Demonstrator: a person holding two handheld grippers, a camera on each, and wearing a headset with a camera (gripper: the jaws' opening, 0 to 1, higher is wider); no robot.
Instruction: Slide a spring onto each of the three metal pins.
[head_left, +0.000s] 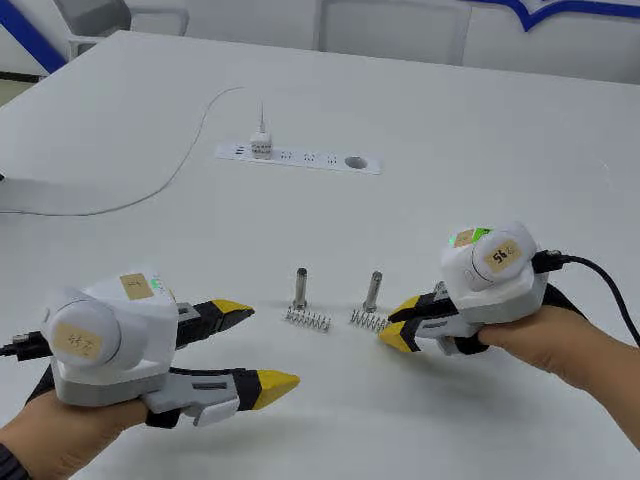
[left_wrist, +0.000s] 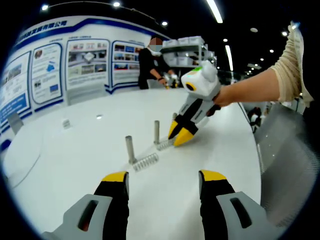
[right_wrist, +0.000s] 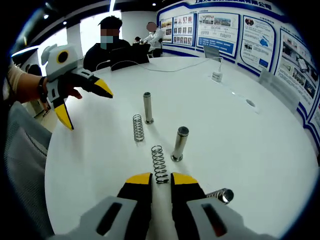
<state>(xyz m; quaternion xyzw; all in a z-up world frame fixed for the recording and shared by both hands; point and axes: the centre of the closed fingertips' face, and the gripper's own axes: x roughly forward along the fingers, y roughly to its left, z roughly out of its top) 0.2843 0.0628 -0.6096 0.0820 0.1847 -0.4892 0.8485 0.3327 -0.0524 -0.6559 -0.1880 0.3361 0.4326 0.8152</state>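
Two metal pins stand upright on the white table, one on the left (head_left: 300, 288) (right_wrist: 147, 106) and one on the right (head_left: 372, 291) (right_wrist: 179, 143). A loose spring (head_left: 307, 319) (right_wrist: 137, 127) lies flat by the left pin. A second spring (head_left: 368, 320) (right_wrist: 159, 164) lies by the right pin. Its near end sits between the tips of my right gripper (head_left: 396, 324) (right_wrist: 161, 181), whose jaws stand narrowly apart. A third pin (right_wrist: 223, 195) with a spring around it shows beside the right jaw. My left gripper (head_left: 258, 346) (left_wrist: 164, 177) is wide open and holds nothing, short of the left pin.
A white power strip (head_left: 300, 158) with a plugged charger (head_left: 261, 145) and a thin cable (head_left: 180, 170) lies farther back on the table. People sit at the table's far end (right_wrist: 107, 47). Bare tabletop (head_left: 330, 400) lies between and in front of the grippers.
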